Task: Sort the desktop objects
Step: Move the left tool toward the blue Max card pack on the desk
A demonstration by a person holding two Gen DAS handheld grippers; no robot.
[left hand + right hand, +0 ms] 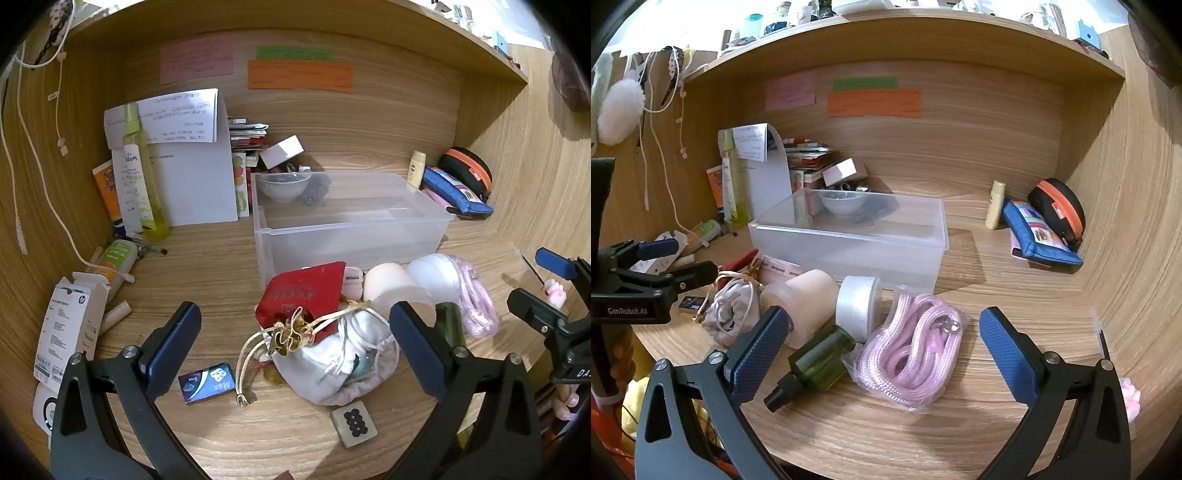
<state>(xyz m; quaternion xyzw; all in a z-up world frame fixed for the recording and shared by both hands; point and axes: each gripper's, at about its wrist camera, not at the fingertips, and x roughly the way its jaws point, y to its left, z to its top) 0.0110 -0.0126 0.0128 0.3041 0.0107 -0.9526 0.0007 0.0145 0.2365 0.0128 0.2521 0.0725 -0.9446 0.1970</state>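
Note:
A clear plastic bin point(351, 221) point(849, 236) stands mid-desk. In front of it lies a pile: a red pouch point(299, 295), a white drawstring bag point(340, 358) point(727, 314), a cream roll point(388, 284) point(809, 299), a white tape roll point(857, 302), a green bottle point(816, 362) and a bagged pink rope point(912, 354) point(476, 299). My left gripper point(295, 332) is open, its jaws either side of the red pouch and white bag. My right gripper point(882, 339) is open, its jaws either side of the green bottle and pink rope.
A blue card box point(207, 382) and a mahjong tile point(354, 424) lie near the front edge. Bottles point(136, 177) and papers stand at back left, an HP box point(70, 325) at left. A white bowl point(284, 184) sits behind the bin. Blue and black pouches point(1045, 229) lie at right.

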